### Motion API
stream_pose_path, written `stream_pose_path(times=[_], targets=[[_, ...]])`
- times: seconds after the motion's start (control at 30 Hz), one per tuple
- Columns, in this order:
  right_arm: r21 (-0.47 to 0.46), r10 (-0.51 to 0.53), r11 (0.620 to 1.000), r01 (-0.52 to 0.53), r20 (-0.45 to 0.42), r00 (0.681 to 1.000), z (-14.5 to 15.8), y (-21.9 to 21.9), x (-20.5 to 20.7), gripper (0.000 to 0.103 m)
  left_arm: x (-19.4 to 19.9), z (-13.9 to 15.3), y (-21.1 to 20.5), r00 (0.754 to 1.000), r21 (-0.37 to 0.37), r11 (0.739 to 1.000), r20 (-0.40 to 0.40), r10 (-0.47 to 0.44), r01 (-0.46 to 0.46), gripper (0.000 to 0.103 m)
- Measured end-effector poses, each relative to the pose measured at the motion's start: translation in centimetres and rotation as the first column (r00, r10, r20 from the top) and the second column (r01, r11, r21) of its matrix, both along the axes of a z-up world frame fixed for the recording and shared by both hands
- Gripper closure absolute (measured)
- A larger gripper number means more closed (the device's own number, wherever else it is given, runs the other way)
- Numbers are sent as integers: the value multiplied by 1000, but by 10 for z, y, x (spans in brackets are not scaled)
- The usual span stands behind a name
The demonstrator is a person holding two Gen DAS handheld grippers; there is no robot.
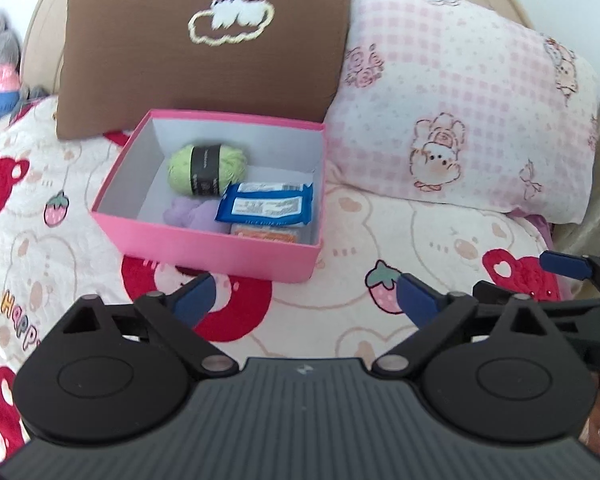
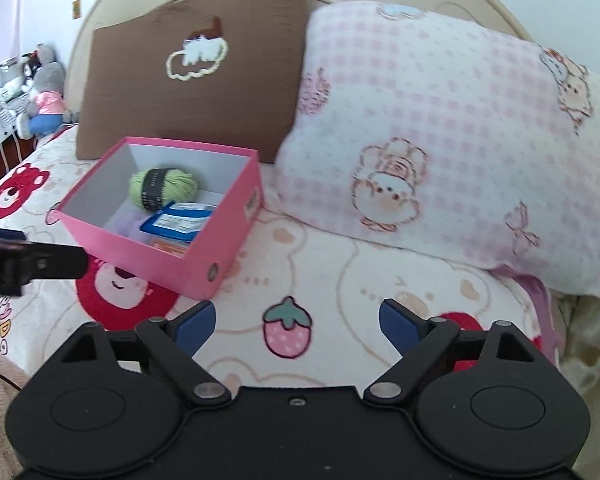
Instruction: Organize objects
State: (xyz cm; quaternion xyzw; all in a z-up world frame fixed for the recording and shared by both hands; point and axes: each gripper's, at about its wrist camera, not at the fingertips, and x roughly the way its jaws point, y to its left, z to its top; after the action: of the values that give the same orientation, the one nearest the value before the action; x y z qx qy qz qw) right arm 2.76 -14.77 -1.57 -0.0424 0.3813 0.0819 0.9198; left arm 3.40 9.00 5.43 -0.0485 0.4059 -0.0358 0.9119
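Both wrist views look forward and downward over a bed (image 1: 340, 320) toward its headboard. The left view faces the pink box (image 1: 204, 240) nearly head-on and near; the right view sits further right, the box (image 2: 204, 248) left of centre. Both share box and pillows.

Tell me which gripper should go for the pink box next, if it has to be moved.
Left, probably. The left gripper sits open right before the pink box's near wall. The right gripper, also open and empty, faces bare bedspread, with the box up to its left.
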Motion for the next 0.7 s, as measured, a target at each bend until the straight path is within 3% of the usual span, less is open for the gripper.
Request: stream_pose_path(times=[0.3,0.53,0.7], targets=[[7,-115,993,115,-33,993,7,-12,-4,7,1,-10,-11,998,77,997,-53,30,-26,1],[54,-154,986,157,-65,986,8,-22,-4,7,3,-14,-8,989,75,995,-126,71,-62,1],[72,-154,985,159,-68,986,7,-25,-6,7,1,-16,-8,987,61,995,-133,86,-78,1]])
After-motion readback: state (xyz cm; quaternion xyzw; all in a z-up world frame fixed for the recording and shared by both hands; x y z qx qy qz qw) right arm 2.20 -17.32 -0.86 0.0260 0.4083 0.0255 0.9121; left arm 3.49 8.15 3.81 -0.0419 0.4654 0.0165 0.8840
